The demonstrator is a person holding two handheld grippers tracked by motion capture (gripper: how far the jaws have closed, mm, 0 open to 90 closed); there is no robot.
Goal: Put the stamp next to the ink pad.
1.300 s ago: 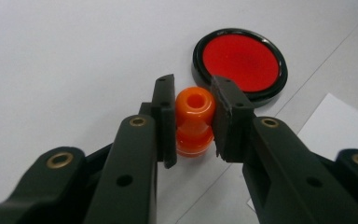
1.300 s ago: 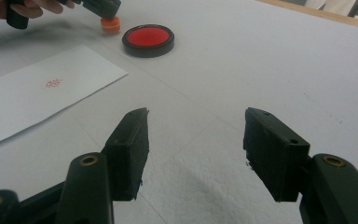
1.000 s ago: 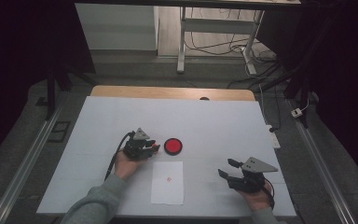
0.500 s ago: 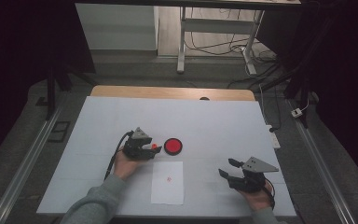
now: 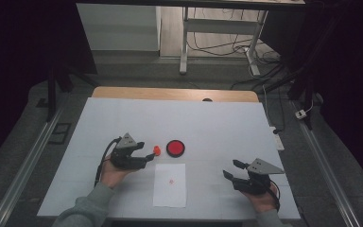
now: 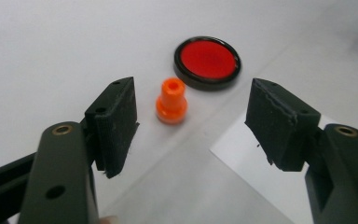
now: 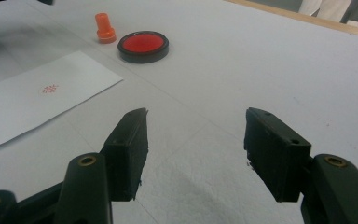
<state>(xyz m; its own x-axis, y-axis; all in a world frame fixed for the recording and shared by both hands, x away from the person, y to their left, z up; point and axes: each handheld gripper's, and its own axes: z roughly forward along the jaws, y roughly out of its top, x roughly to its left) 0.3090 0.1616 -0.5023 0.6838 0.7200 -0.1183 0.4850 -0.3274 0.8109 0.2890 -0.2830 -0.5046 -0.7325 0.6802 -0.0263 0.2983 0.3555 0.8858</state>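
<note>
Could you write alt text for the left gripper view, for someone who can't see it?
A small orange stamp stands upright on a white table, just beyond the open left tongs, whose two black pads have just been opening and hold nothing. Behind the stamp lies a round red ink pad, and a white sheet of paper lies at lower right.

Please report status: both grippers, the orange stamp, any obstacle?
Left gripper just opened, empty. Right gripper open, idle. Orange stamp upright beside red ink pad. No obstacle.

Orange stamp stands upright between spread fingers, beside ink pad.
</note>
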